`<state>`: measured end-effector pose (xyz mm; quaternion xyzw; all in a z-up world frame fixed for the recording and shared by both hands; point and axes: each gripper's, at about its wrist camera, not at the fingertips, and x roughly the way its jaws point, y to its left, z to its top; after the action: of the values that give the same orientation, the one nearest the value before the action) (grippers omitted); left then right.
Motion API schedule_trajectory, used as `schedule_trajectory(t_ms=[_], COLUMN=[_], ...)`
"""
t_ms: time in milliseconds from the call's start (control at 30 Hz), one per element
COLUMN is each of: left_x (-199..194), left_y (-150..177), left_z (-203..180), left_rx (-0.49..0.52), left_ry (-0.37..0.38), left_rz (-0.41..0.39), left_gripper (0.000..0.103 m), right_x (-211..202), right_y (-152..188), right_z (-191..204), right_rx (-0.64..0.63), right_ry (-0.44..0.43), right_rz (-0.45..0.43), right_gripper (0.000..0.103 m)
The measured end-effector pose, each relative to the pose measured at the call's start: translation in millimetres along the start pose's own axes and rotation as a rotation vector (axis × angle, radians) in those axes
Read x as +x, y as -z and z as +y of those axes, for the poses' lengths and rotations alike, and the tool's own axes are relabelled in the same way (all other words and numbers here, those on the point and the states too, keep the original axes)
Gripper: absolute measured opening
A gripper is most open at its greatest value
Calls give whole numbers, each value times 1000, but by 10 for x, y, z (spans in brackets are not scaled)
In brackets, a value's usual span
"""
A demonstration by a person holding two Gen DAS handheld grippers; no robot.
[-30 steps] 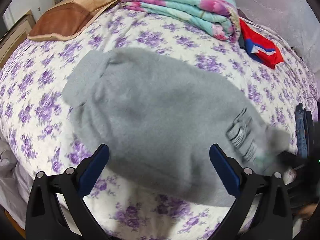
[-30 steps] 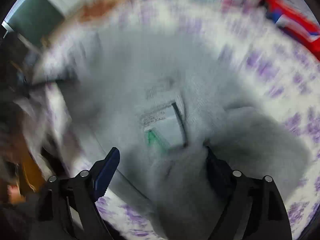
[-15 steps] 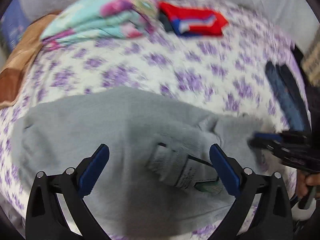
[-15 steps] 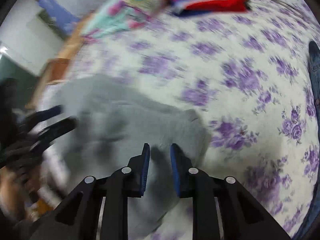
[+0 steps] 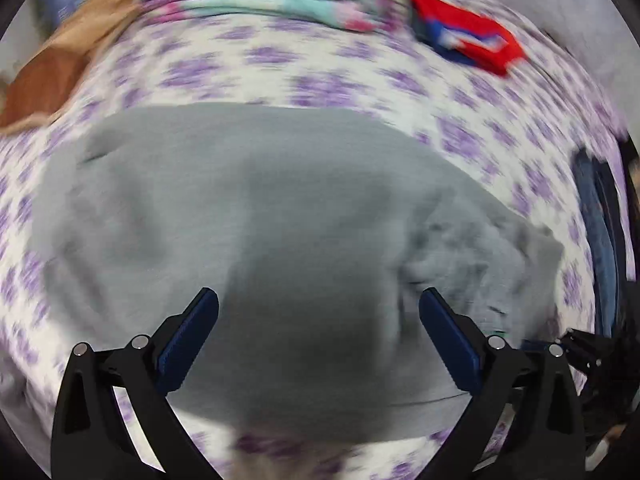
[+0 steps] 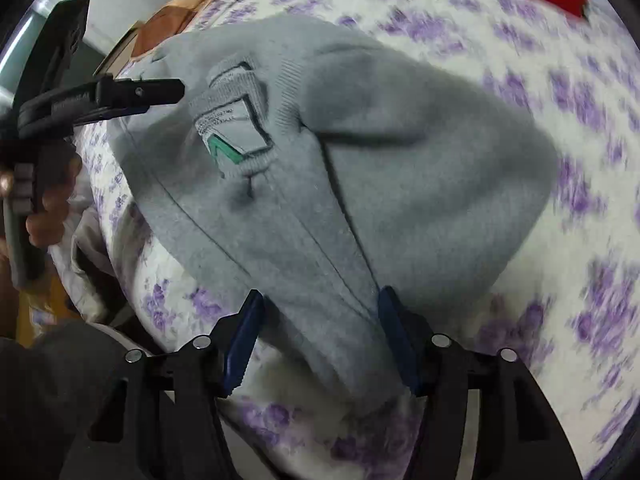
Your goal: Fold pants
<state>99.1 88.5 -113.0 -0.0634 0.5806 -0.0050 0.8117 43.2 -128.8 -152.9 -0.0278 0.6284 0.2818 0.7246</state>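
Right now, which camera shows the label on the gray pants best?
The right wrist view: the label lies sharp and face-up on the gray pants, its green mark plain. The left wrist view is blurred and shows the pants but no readable label.

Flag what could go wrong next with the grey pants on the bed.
1. The right gripper has just been opening, with grey pants fabric between its jaws but apparently no longer pinched, so the fold may slump.
2. The care label and inner waistband lie exposed; a fold now could lock in that turned-out edge.
3. The left gripper hangs open above the cloth, holding nothing down.
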Motion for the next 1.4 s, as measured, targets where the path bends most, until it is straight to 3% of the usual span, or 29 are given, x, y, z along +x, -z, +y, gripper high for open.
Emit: schedule_trajectory(t_ms=[100, 200, 300, 367, 433, 467, 533, 600, 633, 700, 767, 900, 1000, 1067, 1100, 1200, 1333, 1400], left_x=[-253, -418, -476, -439, -367, -311, -177, -53, -18, 101, 222, 444, 530, 433, 354, -95, -964, -1200], left_y=[71, 94, 131, 143, 133, 110, 60, 11, -5, -62, -96, -169, -241, -310, -340, -392, -331, -219], left_z=[458, 854, 1286, 1535, 1656, 1688, 1704, 1668, 1629, 1526, 1420, 1350, 1359, 1227, 1132, 755, 70, -380], left_rx=[-94, -180, -278, -339, -363, -363, -353, -356, -350, -322, -307, -324, -374, -316, -270, -126, 123, 295], left_ry=[-34, -59, -109, -113, -129, -147, -141, -98, -73, -29, -13, -10, -6, -36, -60, -143, -24, 35], left_rz=[-66, -109, -122, -105, -94, -84, -48, -12, -5, 40, 90, 116, 94, 65, 50, -44, -209, -262], left_gripper=[98, 98, 98, 98, 98, 98, 98, 96, 88, 60, 59, 80, 73, 34, 24, 23, 23, 33], right_x=[-278, -635, -667, -396, 42, 90, 101, 33, -43, -205, -430, -654, -657, -652, -628, -648, -734, -766], right_y=[-167, -270, -301, -314, -281, -276, -331, -351, -341, -325, -268, -151, -105, -84, -73, -98, -83, -80], right_z=[-22, -194, -462, -493, -473, -324, -179, -228, -289, -392, -507, -652, -664, -693, -696, -717, -836, -934], right_rx=[35, 70, 184, 201, 188, 109, 68, 103, 133, 184, 245, 335, 340, 357, 357, 349, 388, 421], right_ry=[-95, -105, -108, -113, -37, 8, 36, -6, -21, -22, -48, -74, -64, -79, -85, -91, -125, -155], right_rz=[-27, -118, -165, -118, 1, -43, -30, -24, -29, -58, -107, -171, -183, -188, -191, -202, -240, -266], right_gripper=[69, 69, 69, 69, 73, 92, 94, 94, 93, 93, 93, 93, 93, 93, 93, 93, 93, 93])
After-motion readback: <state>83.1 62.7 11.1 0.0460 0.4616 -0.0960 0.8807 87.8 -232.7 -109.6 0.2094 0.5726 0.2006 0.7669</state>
